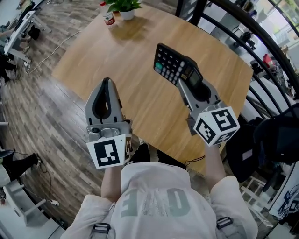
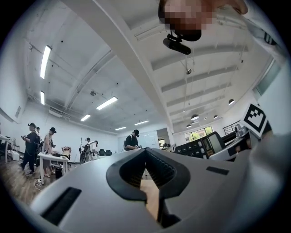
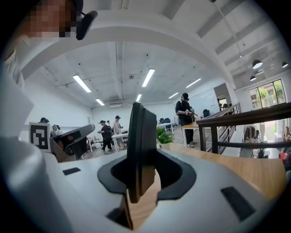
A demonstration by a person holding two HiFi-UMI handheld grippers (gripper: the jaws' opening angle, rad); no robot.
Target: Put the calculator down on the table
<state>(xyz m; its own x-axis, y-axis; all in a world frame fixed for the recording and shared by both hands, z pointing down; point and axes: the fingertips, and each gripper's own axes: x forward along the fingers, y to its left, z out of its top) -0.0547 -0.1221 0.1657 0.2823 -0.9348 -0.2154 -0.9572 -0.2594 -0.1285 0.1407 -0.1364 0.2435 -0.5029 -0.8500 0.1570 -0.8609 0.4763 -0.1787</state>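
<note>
Right gripper [image 1: 192, 80] fingers [image 1: 183, 95] clamp the calculator [image 1: 170, 64] between them, over the table [image 1: 117, 65].

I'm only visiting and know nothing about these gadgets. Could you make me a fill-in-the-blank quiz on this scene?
Of the left gripper and the right gripper, the ____ one grips the calculator.
The left gripper's jaws are shut on ____.
The plant at the far edge of the wooden table stands in a ____ pot.
Missing words: right; nothing; white.
</note>
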